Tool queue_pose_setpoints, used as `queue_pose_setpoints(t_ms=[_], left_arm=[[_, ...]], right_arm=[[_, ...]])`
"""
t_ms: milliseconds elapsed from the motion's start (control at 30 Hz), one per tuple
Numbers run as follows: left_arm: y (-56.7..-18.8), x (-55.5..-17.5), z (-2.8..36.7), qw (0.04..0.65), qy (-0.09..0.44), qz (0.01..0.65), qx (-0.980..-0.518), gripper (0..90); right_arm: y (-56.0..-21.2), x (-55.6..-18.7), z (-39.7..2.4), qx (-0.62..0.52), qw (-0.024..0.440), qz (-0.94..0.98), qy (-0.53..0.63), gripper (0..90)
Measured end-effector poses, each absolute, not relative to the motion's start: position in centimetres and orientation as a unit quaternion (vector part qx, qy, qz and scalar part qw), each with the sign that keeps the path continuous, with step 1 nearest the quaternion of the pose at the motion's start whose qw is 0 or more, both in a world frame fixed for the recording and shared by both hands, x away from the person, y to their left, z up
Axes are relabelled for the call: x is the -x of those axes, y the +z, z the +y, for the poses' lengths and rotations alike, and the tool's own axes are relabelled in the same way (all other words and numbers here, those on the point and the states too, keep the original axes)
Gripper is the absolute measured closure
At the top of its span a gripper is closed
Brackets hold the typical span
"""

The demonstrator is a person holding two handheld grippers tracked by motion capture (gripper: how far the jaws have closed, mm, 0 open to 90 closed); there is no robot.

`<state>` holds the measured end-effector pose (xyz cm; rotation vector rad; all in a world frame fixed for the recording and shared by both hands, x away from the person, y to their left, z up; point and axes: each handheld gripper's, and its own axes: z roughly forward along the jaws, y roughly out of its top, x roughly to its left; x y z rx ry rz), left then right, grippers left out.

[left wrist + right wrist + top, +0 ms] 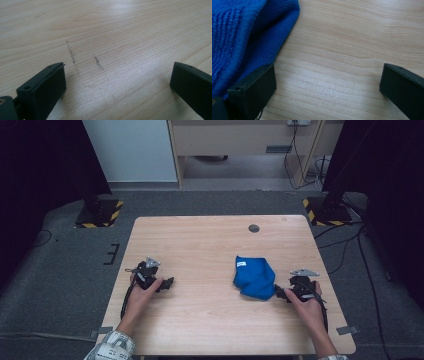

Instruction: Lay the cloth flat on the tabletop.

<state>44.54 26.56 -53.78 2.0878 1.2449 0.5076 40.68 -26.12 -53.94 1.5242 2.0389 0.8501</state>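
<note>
Right gripper near the table's right edge, jaws wide apart and empty, one jaw just beside the blue cloth, cloth bunched right of centre, left gripper open too, well apart, near left edge

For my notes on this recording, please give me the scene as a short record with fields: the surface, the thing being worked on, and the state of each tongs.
surface: light wooden table, with faint dark scuff marks near the left tongs
thing: crumpled blue knitted cloth, lying on the right half of the table
left tongs: open, nothing between the jaws, far from the cloth
right tongs: open, beside the cloth's edge, bare wood between the jaws
cloth held: no
</note>
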Motion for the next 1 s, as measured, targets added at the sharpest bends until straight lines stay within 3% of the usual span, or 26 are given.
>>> queue_pose_setpoints(t_ms=[300, 800, 900, 1000], left_arm=[[-53.7, -44.3, 26.6, 0.327, 0.199, 0.475, -0.793, 4.6], [-52.6, -43.4, 26.0, 0.338, 0.219, 0.453, -0.795, 8.9], [-52.6, -43.5, 25.8, 0.337, 0.218, 0.449, -0.798, 9.0], [-52.6, -43.5, 25.6, 0.335, 0.218, 0.448, -0.800, 9.1]], right_arm=[[-52.0, -39.7, -26.1, -0.534, 0.228, 0.730, 0.360, 15.1], [-49.2, -38.1, -23.8, -0.461, 0.224, 0.740, 0.435, 55.0], [-49.0, -38.1, -23.3, -0.450, 0.217, 0.746, 0.440, 55.4], [-49.4, -38.4, -22.8, -0.445, 0.207, 0.756, 0.434, 45.0]])
